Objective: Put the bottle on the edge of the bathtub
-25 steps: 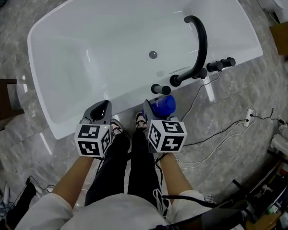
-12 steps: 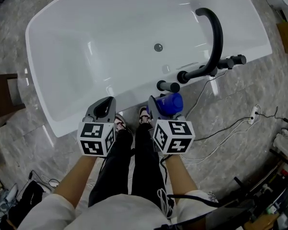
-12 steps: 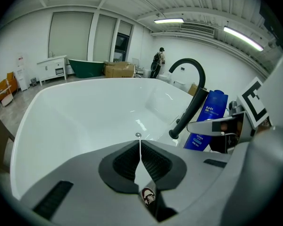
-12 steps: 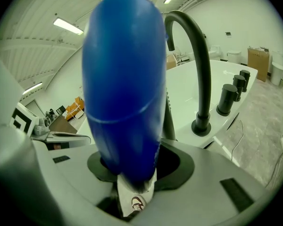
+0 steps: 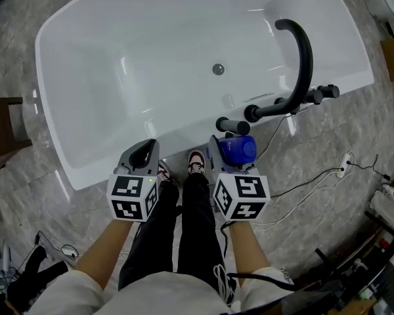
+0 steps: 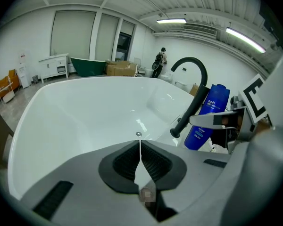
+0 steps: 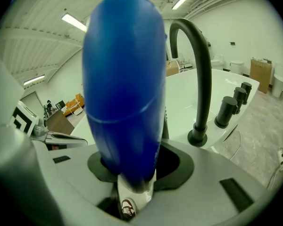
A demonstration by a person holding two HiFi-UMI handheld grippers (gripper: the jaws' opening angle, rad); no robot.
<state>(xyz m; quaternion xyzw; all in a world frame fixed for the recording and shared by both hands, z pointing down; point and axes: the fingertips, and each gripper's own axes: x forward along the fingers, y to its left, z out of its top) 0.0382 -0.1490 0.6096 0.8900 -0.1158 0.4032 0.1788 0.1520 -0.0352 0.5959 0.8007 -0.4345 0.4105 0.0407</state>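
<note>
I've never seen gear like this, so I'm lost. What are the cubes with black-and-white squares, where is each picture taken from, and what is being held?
No robot here: a person holds a two-jaw gripper in each hand, and the marked cubes are part of those. The head view looks down from the person's head at a white bathtub with a black faucet on its rim. The other two views come from cameras riding on the grippers. The right gripper clamps a blue bottle; the left gripper is shut on nothing.

Bathtub (image 5: 85, 58): one.
Bottle (image 5: 240, 149): one.
Grippers: you hold two, left gripper (image 5: 143, 151) and right gripper (image 5: 231, 155).
Black spout (image 5: 305, 51): one.
Drain (image 5: 218, 69): one.
Shoes (image 5: 196, 163): you see two.
</note>
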